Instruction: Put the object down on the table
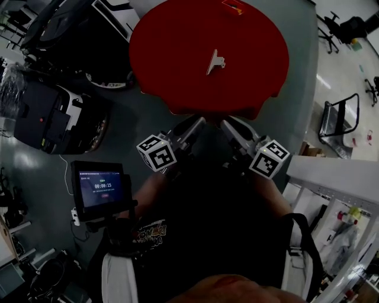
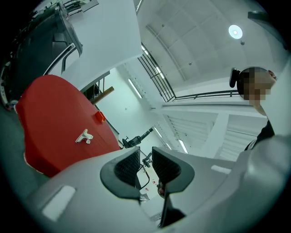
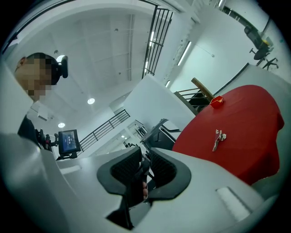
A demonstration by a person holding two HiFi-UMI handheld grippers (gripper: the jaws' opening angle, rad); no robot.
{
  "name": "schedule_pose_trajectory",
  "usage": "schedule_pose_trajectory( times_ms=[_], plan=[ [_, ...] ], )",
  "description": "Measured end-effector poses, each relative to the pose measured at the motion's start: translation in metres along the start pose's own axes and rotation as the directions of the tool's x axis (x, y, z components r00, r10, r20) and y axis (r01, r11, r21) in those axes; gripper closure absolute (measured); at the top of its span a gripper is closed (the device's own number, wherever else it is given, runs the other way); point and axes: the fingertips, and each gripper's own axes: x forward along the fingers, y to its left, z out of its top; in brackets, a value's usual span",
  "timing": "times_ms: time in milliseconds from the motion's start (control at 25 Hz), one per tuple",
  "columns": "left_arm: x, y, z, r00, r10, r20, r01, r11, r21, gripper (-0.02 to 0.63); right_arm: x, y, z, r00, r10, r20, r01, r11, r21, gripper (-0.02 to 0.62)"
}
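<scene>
My left gripper (image 2: 145,164) and right gripper (image 3: 144,169) are part-open and empty; the pale clip (image 1: 215,61) mid red table (image 1: 172,35) looks light and rigid, so I'd pinch its stem.

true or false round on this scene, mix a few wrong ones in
1. The table is red and round. True.
2. A pale metal piece lies on the table. True.
3. The left gripper holds that piece. False: its jaws stand apart with nothing between them.
4. The orange box sits mid-table. False: it is at the far edge.
5. A lit screen stands on the person's left. True.
</scene>
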Motion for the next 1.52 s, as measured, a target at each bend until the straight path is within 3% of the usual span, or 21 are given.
schedule_pose_trajectory(
  times_ms=[400,640,840,1080,1520],
  plan=[
    [0.008,-0.008,0.007,0.998,0.058,0.025,-0.059,0.997,0.049,0.525,0.008,-0.007,0.013,0.998,0.025,-0.061,-0.023,0.999,0.036,0.523],
    [0.035,-0.019,-0.041,0.997,0.080,0.024,-0.080,0.997,0.016,0.525,-0.041,-0.036,0.008,0.996,0.035,-0.085,-0.028,0.997,0.075,0.525],
    [0.038,-0.028,-0.031,0.997,0.071,0.002,-0.071,0.997,0.037,0.525,-0.031,-0.025,0.015,0.994,0.047,-0.097,-0.040,0.997,0.071,0.549],
    [0.058,-0.045,-0.066,0.998,0.058,-0.014,-0.056,0.996,0.074,0.525,-0.068,-0.035,0.017,0.994,0.077,-0.075,-0.073,0.996,0.053,0.578],
    [0.047,-0.045,-0.062,0.999,0.053,-0.013,-0.052,0.997,0.061,0.525,-0.065,-0.020,0.009,0.993,0.088,-0.084,-0.085,0.996,0.039,0.591]
  ],
)
